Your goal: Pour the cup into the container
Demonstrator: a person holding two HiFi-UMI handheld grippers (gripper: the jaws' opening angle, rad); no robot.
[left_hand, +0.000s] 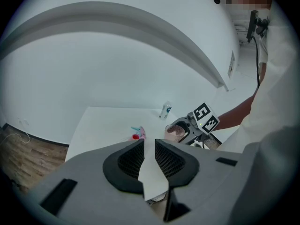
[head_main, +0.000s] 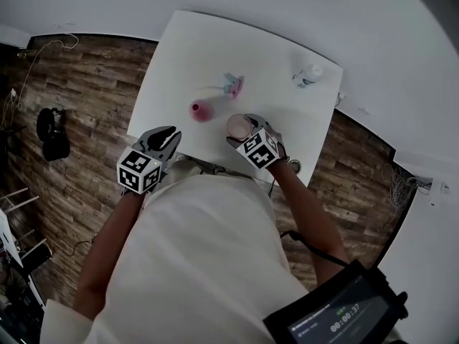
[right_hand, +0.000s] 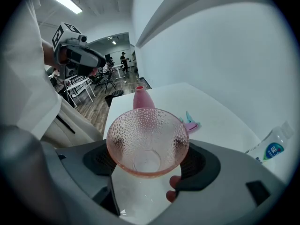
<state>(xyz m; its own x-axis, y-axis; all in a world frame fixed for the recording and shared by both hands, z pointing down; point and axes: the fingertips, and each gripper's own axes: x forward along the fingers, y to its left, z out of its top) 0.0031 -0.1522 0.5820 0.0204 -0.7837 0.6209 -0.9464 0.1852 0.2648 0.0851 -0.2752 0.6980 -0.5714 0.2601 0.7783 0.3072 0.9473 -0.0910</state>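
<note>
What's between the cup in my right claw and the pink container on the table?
Nothing: the head view shows only bare white table between the cup and the pink container.

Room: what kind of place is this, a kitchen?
Likely an office or lab, not a kitchen: a bare white table, a wood-look floor, and strip lights over desks at the back.
</note>
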